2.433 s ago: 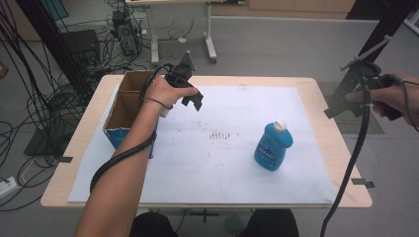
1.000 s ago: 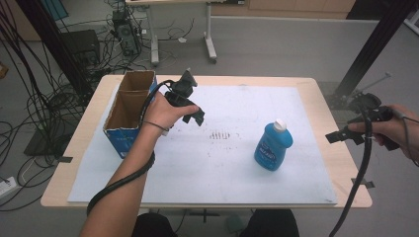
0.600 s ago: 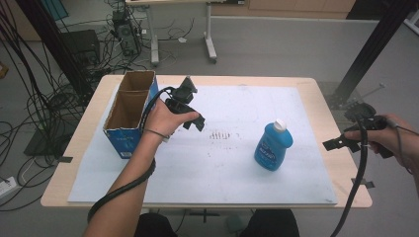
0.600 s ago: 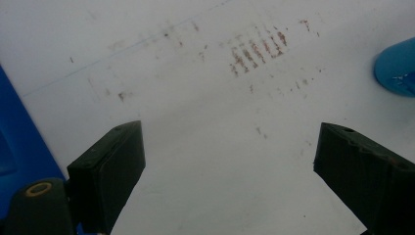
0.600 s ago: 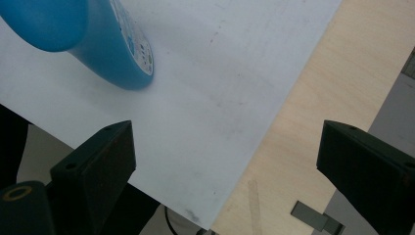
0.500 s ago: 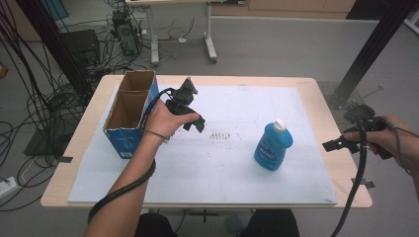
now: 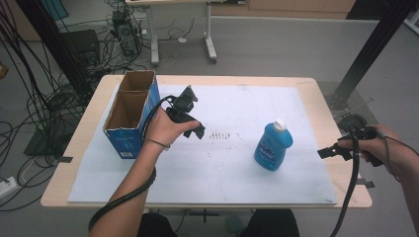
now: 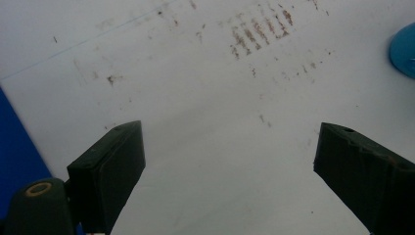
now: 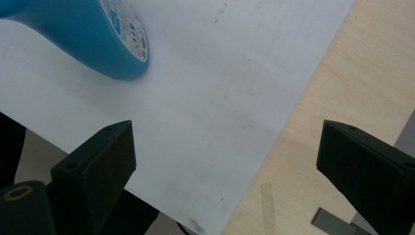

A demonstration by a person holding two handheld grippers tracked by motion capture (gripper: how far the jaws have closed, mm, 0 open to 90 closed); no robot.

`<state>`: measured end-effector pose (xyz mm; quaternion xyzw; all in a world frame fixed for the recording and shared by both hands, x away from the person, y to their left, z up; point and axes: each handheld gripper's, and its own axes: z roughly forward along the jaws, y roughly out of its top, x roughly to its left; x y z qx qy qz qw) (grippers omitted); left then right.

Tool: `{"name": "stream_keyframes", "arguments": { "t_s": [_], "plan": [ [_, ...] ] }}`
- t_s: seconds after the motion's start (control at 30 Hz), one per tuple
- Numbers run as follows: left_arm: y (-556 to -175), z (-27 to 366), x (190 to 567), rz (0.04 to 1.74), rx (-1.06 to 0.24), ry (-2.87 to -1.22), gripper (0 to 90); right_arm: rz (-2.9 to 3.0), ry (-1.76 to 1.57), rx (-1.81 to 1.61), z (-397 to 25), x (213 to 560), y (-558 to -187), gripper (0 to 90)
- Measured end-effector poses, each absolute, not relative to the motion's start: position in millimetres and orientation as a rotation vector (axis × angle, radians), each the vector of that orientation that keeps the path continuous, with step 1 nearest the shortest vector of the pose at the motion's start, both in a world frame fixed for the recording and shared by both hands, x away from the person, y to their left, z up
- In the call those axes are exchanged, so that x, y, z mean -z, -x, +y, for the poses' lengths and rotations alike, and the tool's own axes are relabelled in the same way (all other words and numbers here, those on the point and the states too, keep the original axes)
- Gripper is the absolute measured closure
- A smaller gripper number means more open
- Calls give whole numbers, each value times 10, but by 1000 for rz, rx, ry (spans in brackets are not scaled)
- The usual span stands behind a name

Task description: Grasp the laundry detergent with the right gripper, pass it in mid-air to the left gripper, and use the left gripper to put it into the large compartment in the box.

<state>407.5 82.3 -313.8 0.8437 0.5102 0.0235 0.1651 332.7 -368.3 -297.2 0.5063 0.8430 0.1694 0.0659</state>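
Your blue bottle (image 7: 272, 149) stands upright on the counter's white sheet (image 7: 237, 173), right of center. Your right hand-held gripper (image 7: 330, 151) hangs near it, jaws wide apart, empty. Left hand-held gripper (image 7: 197, 131) is spread too, beside the cardboard box (image 7: 129, 118).

Blue bottle (image 7: 272, 148) upright on sheet (image 7: 237, 173); right gripper (image 7: 330, 151) near

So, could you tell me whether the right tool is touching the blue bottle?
Apart. The high view shows the right tool near the table's right edge, with bare white mat between it and the blue bottle.
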Motion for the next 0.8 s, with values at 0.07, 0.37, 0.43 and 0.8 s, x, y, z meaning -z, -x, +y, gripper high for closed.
{"name": "stream_keyframes", "arguments": {
  "t_s": [0.07,0.37,0.43,0.8],
  "plan": [
    [-4047,823,3169,1452,-62,-2407,120,2547,-1517,-514,-3670,3036,-3321,74],
    [-4016,837,3221,1447,-49,-2405,120,2568,-1499,-481,-3629,3223,-3303,75],
    [-4015,845,3236,1449,-52,-2408,120,2569,-1501,-480,-3627,3257,-3301,75],
    [-3999,845,3334,1462,-30,-2405,120,2584,-1506,-477,-3593,3424,-3273,76]
  ]
}}
